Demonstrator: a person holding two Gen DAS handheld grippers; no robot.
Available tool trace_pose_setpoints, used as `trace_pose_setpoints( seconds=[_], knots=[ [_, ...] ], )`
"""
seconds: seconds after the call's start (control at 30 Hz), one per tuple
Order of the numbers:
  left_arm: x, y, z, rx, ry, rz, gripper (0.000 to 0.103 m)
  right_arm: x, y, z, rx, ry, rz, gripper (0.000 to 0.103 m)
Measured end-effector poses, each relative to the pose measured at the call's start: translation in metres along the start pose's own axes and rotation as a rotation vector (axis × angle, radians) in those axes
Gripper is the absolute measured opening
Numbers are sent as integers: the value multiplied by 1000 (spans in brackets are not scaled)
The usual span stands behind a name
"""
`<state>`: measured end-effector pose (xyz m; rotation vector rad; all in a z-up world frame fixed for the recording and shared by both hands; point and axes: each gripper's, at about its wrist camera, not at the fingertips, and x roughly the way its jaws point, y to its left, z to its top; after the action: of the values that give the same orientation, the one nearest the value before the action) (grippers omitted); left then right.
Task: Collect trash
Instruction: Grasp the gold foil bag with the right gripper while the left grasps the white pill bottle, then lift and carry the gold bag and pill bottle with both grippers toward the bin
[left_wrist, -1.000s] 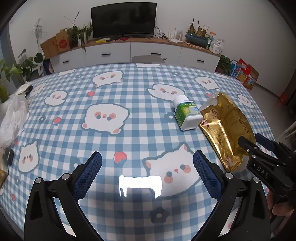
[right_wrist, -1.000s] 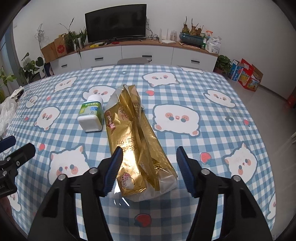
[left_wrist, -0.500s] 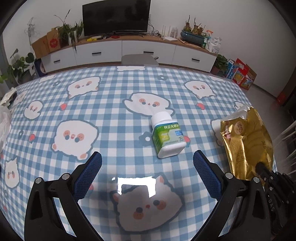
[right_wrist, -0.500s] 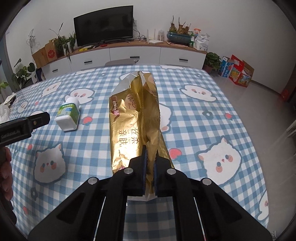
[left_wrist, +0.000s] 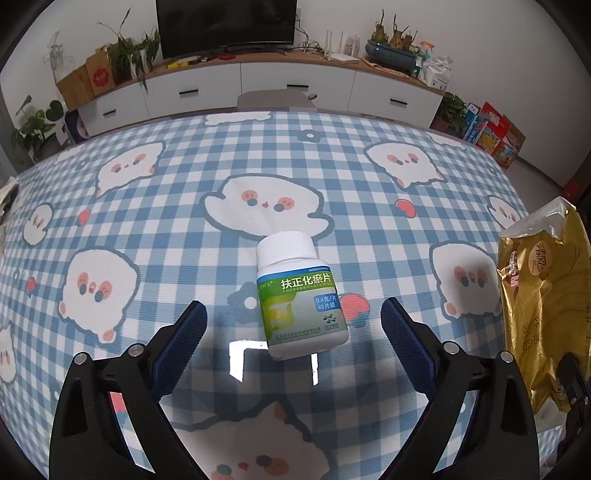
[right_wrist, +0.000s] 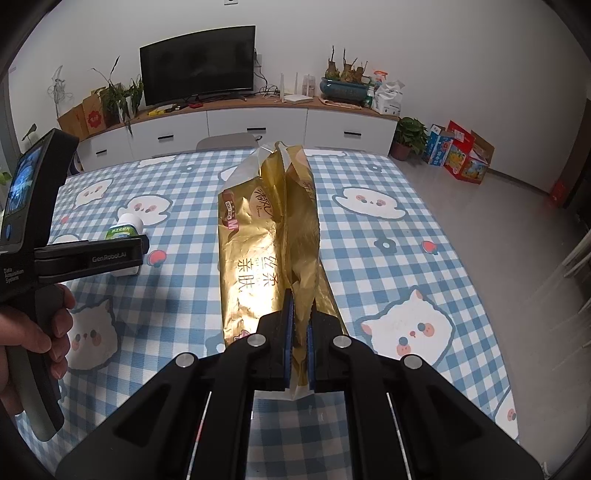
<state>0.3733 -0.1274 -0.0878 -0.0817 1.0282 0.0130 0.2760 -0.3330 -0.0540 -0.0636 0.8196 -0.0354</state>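
Note:
A white pill bottle (left_wrist: 301, 306) with a green label lies on its side on the checked tablecloth, cap pointing away. My left gripper (left_wrist: 293, 306) hangs over it with the bottle between its blue pads; the jaws are closing but stand clear of both sides. A crumpled gold plastic bag (right_wrist: 266, 236) sticks up and away from my right gripper (right_wrist: 299, 299), which is shut on its near end. The bag (left_wrist: 546, 302) also shows at the right edge of the left wrist view. The right wrist view shows the bottle (right_wrist: 123, 229) partly behind the left gripper's finger (right_wrist: 110, 254).
A person's hand (right_wrist: 33, 332) holds the left gripper's handle. The table (left_wrist: 184, 184) carries a blue-and-white cloth with cartoon animals. A grey chair back (left_wrist: 275, 99) stands at its far edge. Beyond it are a white cabinet (right_wrist: 258, 122), a TV and plants. Coloured boxes (right_wrist: 461, 155) sit on the floor at right.
My left gripper has moved right and down until the bottle lies between its fingers. My right gripper has shut on the gold bag's near end and raised it off the cloth.

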Motion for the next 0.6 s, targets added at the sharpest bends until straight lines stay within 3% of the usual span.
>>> trace_pose_setpoints(
  seconds=[0.27,0.33,0.6],
  knots=[
    [8,0,0,-3,25,31,61,2,-1,-3,-3,6,0,4],
    [10,0,0,5,36,29,41,2,0,-2,-3,5,-1,4],
    [4,2,-3,19,27,18,41,2,3,-1,-4,10,-2,4]
  ],
)
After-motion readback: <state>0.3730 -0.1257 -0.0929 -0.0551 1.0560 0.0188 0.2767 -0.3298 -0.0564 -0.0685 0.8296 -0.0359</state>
